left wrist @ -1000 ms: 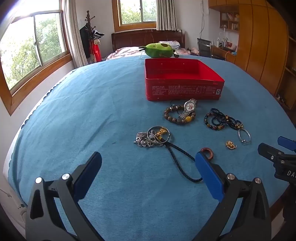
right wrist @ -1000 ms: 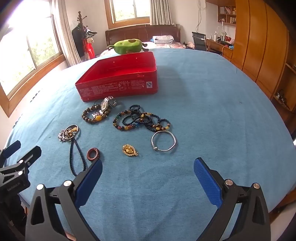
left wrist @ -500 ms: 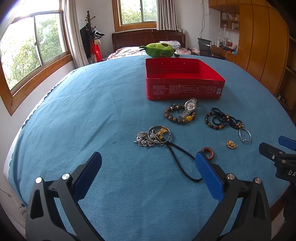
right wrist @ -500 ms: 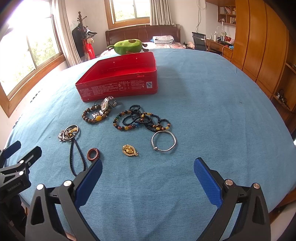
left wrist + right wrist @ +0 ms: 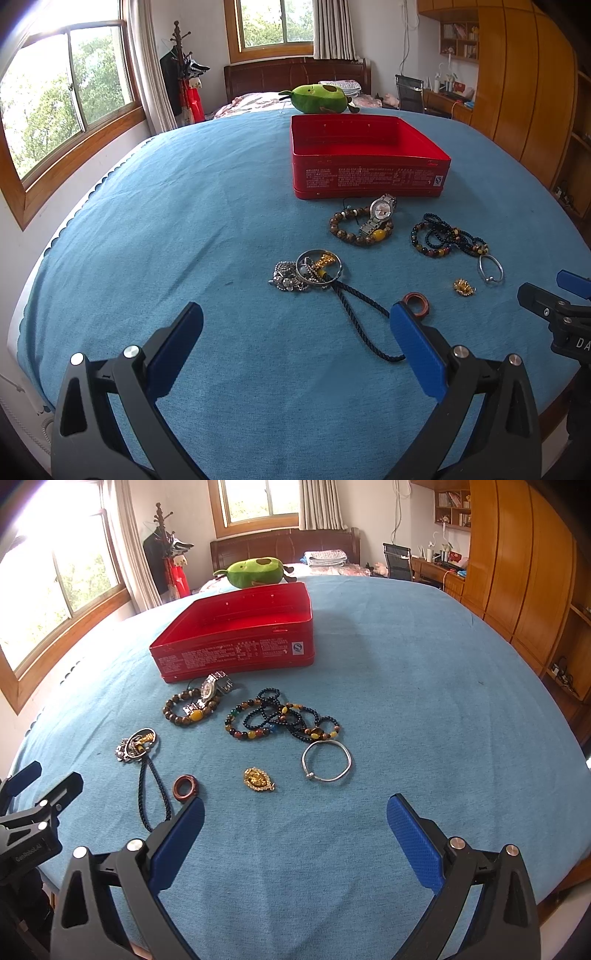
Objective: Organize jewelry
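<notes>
Almost nothing changes over the last second; my left tongs point(image 5: 295, 332) creep a touch nearer the cloth and the jewelry slides only slightly in view; my right tongs point(image 5: 295, 823) hold their place; both gape wide and carry nothing. The red tin point(image 5: 236, 642) stands bare inside on the blue cloth point(image 5: 147, 221); every piece still lies in front of it: the watch point(image 5: 380, 214) across the brown bead bracelet point(image 5: 351, 236), the dark bead strands point(image 5: 284, 720), the silver bangle point(image 5: 327, 760), the gold pendant point(image 5: 258, 779), the red ring point(image 5: 185, 786), the corded charm cluster point(image 5: 310, 273). I judge the sorting has not begun; the ring and cord lie nearest my left tongs.
</notes>
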The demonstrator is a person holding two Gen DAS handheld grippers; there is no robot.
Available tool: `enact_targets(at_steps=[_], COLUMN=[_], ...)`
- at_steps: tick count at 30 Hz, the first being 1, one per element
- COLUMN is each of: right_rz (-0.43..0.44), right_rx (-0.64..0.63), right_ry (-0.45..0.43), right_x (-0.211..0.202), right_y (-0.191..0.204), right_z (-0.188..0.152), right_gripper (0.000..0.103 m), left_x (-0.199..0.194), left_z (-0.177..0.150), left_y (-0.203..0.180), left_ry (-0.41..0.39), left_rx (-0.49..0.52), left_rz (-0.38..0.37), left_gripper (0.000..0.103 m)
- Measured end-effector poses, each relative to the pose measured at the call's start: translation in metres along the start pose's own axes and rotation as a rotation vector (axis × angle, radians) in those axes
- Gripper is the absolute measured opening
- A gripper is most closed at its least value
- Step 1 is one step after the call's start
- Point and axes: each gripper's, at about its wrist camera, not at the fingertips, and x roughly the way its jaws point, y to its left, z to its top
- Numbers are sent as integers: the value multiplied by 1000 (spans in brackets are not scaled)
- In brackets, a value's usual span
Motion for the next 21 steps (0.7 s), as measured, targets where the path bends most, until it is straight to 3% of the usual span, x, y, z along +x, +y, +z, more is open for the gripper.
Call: enact_targets(at_steps=[21], right_rz=[2], right_rx=[-1], right_ry=[3], right_x=[1], right_y=[4], right_z=[0], right_gripper=[99], left_x=[0], left_z=[0], left_y=[0], left_ry=[-1], left_rx=[1], left_rz=[0], left_gripper=[100])
